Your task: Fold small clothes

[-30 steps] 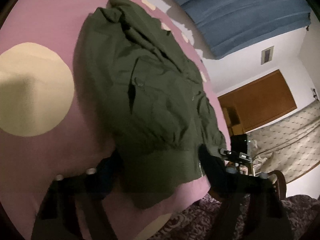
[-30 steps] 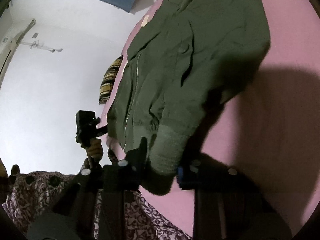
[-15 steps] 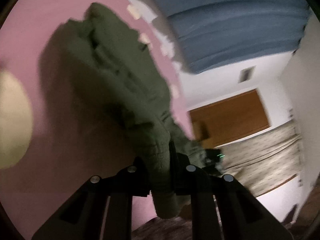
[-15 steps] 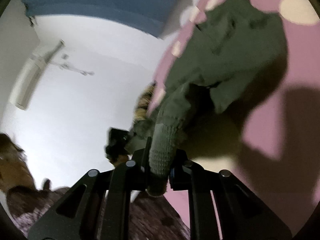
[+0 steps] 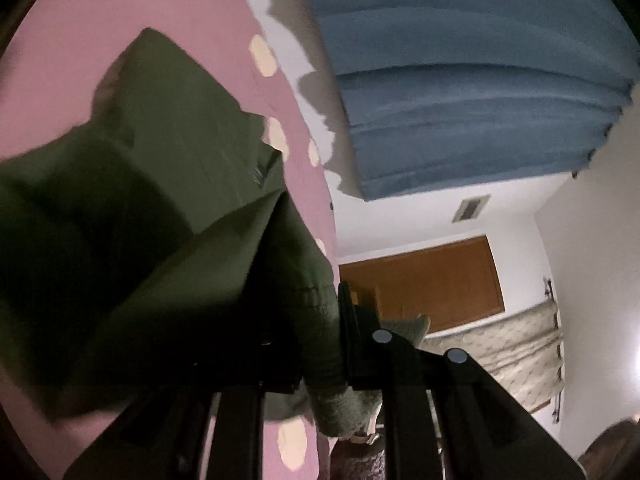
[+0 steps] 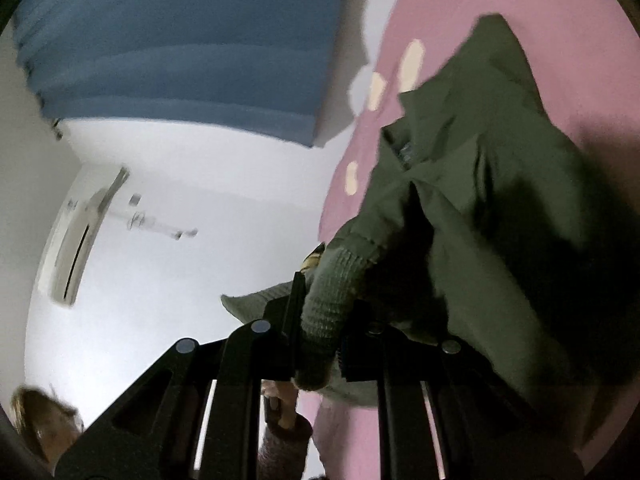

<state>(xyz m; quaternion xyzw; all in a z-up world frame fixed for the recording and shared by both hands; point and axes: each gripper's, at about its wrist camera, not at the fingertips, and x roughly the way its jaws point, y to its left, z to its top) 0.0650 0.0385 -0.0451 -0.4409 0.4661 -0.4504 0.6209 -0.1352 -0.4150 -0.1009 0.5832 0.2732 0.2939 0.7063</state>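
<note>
Olive-green fabric fills both views: the small jacket (image 5: 160,208) hangs lifted over the pink spotted bedspread (image 5: 80,20), its ribbed hem pinched at both ends. Left gripper (image 5: 332,356) is clamped tight on the knit band, and so is the right gripper (image 6: 320,340), jaws nearly closed with cloth between them. Only the left view catches the brown wooden door (image 5: 424,280) and quilted bedding (image 5: 516,352); only the right one shows the wall air conditioner (image 6: 76,248) and a hand (image 6: 282,404) below the jacket. Blue curtain (image 5: 460,92) appears in both.
</note>
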